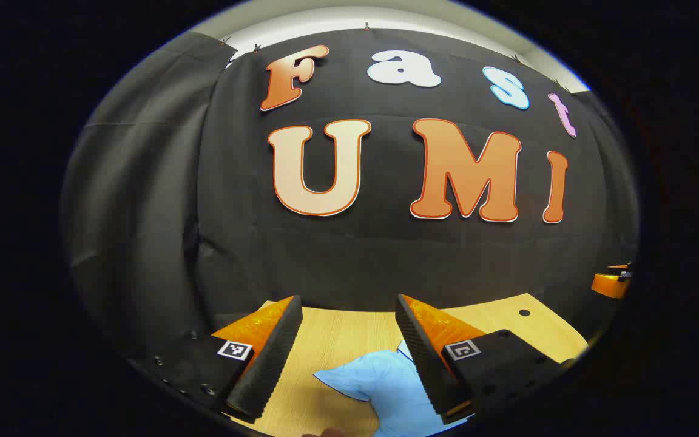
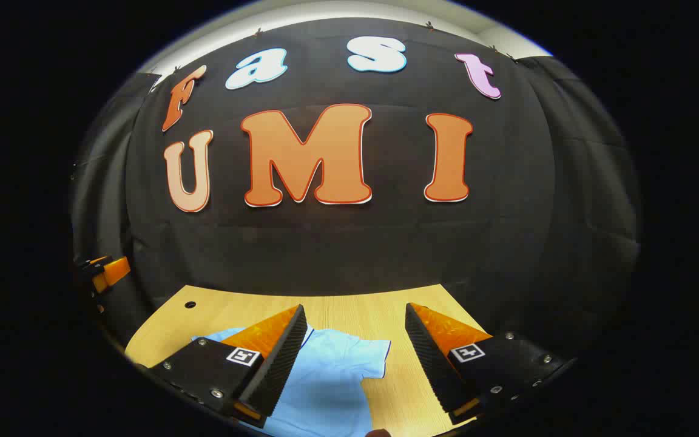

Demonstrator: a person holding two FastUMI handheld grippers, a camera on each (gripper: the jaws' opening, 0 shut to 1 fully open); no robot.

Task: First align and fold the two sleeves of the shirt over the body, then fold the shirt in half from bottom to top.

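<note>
A light blue shirt (image 1: 386, 388) lies flat on the wooden table (image 1: 349, 334). In the left gripper view one short sleeve (image 1: 340, 379) points left between the fingers. My left gripper (image 1: 346, 309) hangs open above it, holding nothing. In the right gripper view the shirt (image 2: 331, 382) shows its other short sleeve (image 2: 371, 355) pointing right. My right gripper (image 2: 355, 315) is open above that sleeve, apart from the cloth. The other gripper (image 2: 107, 270) shows at the left edge of the right gripper view, and at the right edge of the left gripper view as the right gripper (image 1: 610, 282).
The table's far edge meets the black cloth wall (image 1: 386, 261). A small round hole (image 1: 524, 312) sits in the tabletop near its far right corner, seen as the hole (image 2: 190, 304) near the far left corner in the right gripper view.
</note>
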